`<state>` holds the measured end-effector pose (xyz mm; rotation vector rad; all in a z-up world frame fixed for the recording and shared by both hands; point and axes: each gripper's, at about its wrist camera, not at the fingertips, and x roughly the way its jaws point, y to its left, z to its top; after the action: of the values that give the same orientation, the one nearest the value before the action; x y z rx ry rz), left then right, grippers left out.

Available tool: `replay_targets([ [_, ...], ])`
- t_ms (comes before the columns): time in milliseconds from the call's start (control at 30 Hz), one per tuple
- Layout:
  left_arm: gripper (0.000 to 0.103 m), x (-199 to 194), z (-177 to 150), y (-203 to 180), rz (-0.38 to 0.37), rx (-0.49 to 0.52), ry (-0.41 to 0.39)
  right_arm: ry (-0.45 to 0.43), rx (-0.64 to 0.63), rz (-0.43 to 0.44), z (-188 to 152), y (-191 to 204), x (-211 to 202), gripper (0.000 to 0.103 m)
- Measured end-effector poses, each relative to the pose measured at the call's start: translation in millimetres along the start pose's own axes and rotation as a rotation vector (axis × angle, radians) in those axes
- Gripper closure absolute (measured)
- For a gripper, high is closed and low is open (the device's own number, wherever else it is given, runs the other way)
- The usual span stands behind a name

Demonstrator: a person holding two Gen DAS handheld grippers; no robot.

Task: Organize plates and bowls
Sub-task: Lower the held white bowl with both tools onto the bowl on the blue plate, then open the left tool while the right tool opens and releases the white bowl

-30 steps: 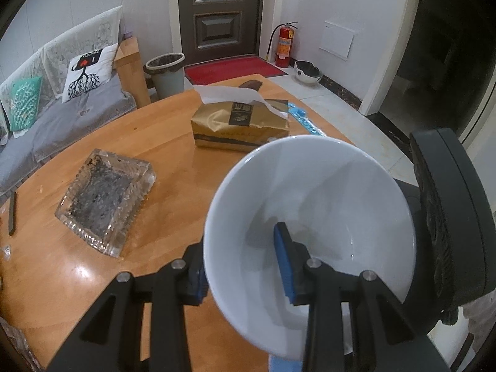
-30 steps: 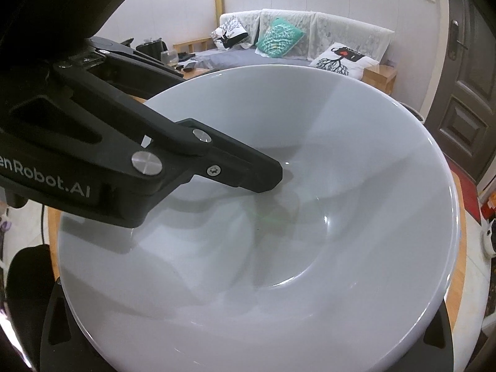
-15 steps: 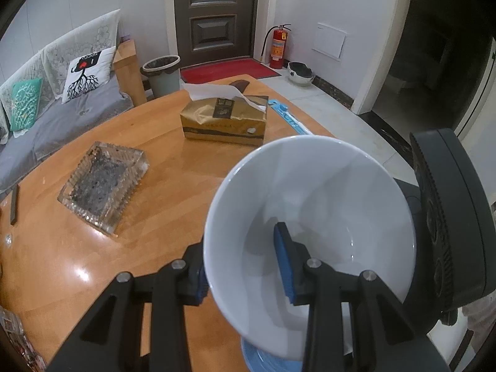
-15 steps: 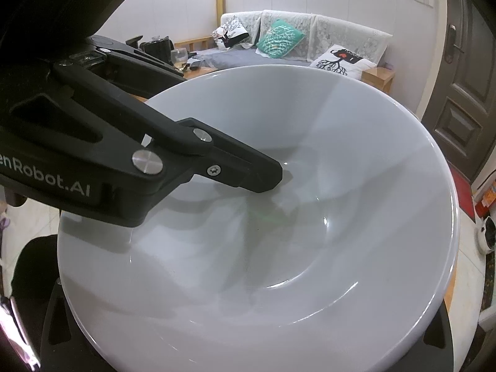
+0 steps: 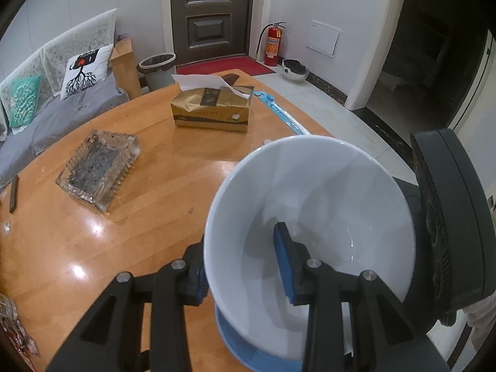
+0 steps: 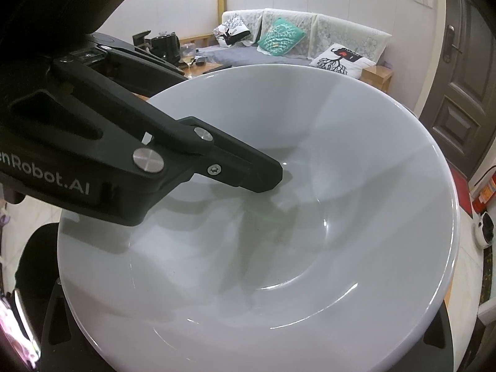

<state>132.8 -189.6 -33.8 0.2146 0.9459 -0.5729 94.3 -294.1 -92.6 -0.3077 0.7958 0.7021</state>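
Note:
A white bowl hangs tilted above the round wooden table. My left gripper is shut on its near rim, one blue pad inside the bowl and the other outside. The edge of a blue plate shows just below the bowl. In the right wrist view the bowl fills the picture, with the left gripper's inner finger reaching into it. My right gripper's fingers show only as dark parts under the bowl. Its black housing sits right of the bowl.
A gold tissue box stands at the table's far side, with a blue packet beside it. A glass ashtray lies to the left. Beyond the table are a sofa and a bin.
The bowl has travelled with both grippers back across the table; the tissue box and ashtray now look farther off. The blue plate has come into view under the bowl. The left grip is unchanged.

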Motion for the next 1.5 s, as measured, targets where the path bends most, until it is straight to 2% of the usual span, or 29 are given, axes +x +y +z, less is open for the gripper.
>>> replay_targets([
  [467, 0.071, -3, -24, -12, -0.017, -0.022, 0.019, 0.026, -0.011, 0.001, -20, 15, -5, 0.002],
  [733, 0.071, 8, -35, -16, -0.021, -0.038, 0.041, 0.05, 0.0, 0.01, -35, 19, 0, 0.002],
  [1500, 0.071, 30, -43, -18, -0.05, -0.052, 0.115, 0.11, 0.027, 0.039, -55, 18, 11, 0.002],
])
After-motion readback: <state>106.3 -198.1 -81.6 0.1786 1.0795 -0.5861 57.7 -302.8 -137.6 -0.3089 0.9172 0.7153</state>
